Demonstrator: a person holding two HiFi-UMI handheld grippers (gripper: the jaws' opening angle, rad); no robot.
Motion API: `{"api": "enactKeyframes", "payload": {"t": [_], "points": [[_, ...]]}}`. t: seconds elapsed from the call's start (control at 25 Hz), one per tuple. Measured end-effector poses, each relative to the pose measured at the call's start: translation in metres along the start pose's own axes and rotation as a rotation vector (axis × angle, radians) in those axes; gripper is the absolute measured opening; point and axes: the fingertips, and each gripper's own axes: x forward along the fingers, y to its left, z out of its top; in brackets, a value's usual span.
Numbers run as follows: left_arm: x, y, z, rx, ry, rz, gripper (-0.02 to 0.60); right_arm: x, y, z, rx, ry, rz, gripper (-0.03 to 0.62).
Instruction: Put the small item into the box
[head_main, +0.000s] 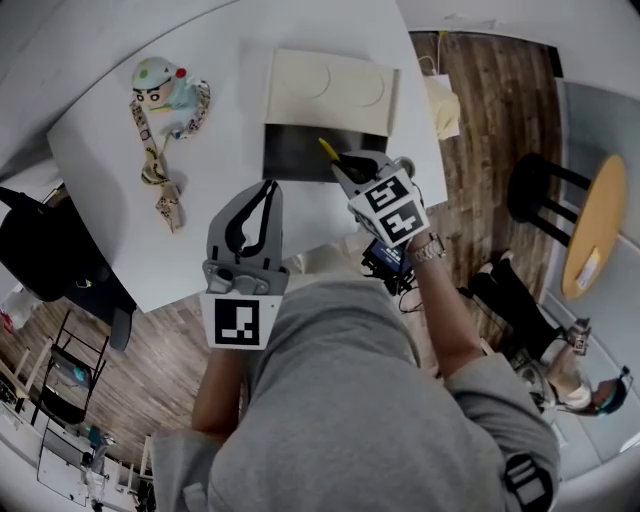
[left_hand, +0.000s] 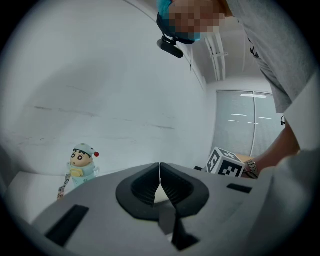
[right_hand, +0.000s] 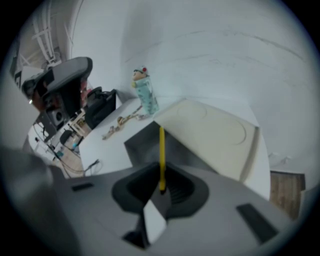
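- Far left on the white table (head_main: 120, 230) stands a cartoon figure bottle (head_main: 165, 92) with its patterned strap (head_main: 155, 165) trailing toward me. It is well apart from the box and has no part in this job, so I leave it alone.
- My left gripper (head_main: 268, 190) hangs over the near part of the table, left of the box. Its jaws are pressed together with nothing between them. I judge it is parked there so it does not get in the way of the other hand.
- The box (head_main: 295, 155) sits mid-table. Its cream lid (head_main: 330, 90) is folded back on the far side, which leaves the dark inside open from above. That is why I can come at it from the near edge.
- My right gripper (head_main: 340, 165) is at the box's near right corner, jaws clamped on the lower end of the small item, a thin yellow stick (head_main: 328, 150).
- The stick juts forward from the jaws, its free end over the dark interior. I cannot tell whether it touches the box.
- Gripping it by one end lets me lead with the tip, so my jaws need not crowd the wall.
- My guess is that what remains is to lower it and let go, watching that it does not catch on the rim.
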Motion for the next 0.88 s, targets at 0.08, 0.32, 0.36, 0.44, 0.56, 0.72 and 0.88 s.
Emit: {"api": "enactKeyframes", "payload": {"t": [0.08,0.32,0.36,0.44,0.56,0.72,0.88], "points": [[0.001,0.002,0.001,0.004,-0.003,-0.003,0.035,0.007,-0.002,-0.003,0.000,0.019,0.004,0.067],[0.004,0.008,0.000,0.010,0.007,-0.003,0.035,0.024,-0.004,-0.010,-0.005,0.071,0.020,0.067],[0.004,0.009,0.000,0.009,0.005,-0.002,0.035,0.025,-0.003,-0.011,-0.005,0.079,0.023,0.067],[0.003,0.011,-0.001,0.007,0.008,-0.002,0.035,0.029,-0.002,-0.014,-0.003,0.096,0.028,0.067],[0.003,0.014,-0.003,0.001,0.011,0.003,0.035,0.035,-0.001,-0.017,-0.005,0.117,0.033,0.067],[0.002,0.019,-0.008,-0.005,0.019,0.009,0.035,0.044,0.000,-0.021,-0.001,0.134,0.034,0.067],[0.002,0.021,-0.008,-0.019,0.011,0.016,0.035,0.050,-0.001,-0.024,0.005,0.148,0.036,0.067]]}}
